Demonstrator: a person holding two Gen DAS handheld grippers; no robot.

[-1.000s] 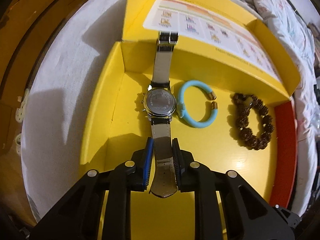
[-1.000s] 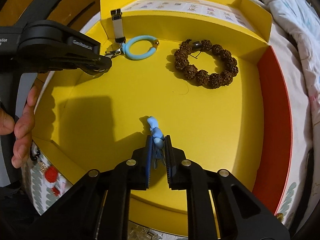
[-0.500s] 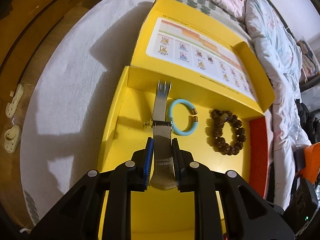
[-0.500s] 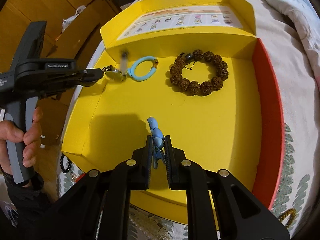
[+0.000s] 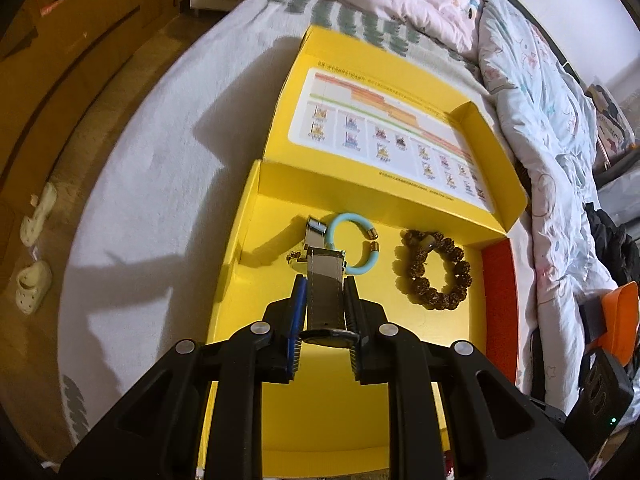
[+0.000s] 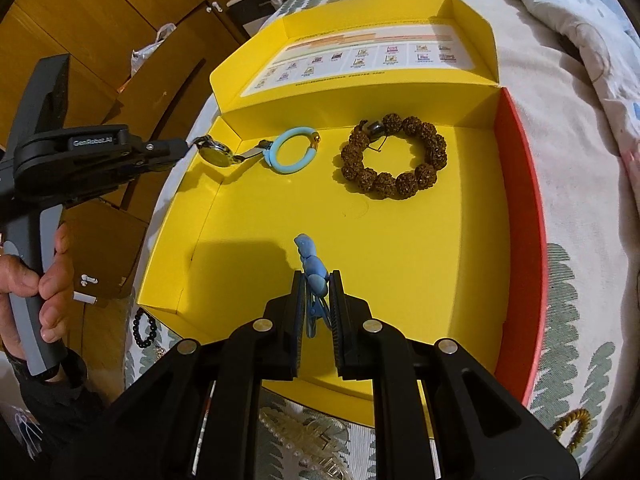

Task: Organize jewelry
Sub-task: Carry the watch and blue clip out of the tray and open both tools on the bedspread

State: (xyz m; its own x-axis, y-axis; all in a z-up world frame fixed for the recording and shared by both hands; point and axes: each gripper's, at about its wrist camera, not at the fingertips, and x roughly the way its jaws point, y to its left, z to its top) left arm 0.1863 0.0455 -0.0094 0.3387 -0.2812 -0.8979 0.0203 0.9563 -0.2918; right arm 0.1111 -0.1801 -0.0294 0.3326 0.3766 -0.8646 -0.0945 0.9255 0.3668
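My left gripper [image 5: 325, 280] is shut on the grey strap of a silver wristwatch [image 5: 323, 276], which hangs over the back left corner of the yellow box [image 5: 400, 360]. In the right wrist view the left gripper [image 6: 185, 146] holds the watch [image 6: 216, 155] by the box wall, buckle end beside the light-blue bangle [image 6: 288, 169]. That bangle [image 5: 370, 262] and a brown bead bracelet [image 5: 432, 300] lie on the box floor. Over the box's front part my right gripper [image 6: 317, 276] is shut on a blue clip-like piece [image 6: 310, 256].
The box lid [image 6: 360, 60] with a printed card lies open behind. A red rim [image 6: 524, 200] runs along the right side. A black bead bracelet [image 6: 144, 326], a pearl clip [image 6: 304, 428] and a gold rope bracelet [image 6: 576, 432] lie on the bedspread. A hand [image 6: 48, 280] grips the left tool.
Both grippers have risen above the box. The watch, which lay flat on the box floor, now hangs lifted from the left gripper. The blue piece stays in the right gripper.
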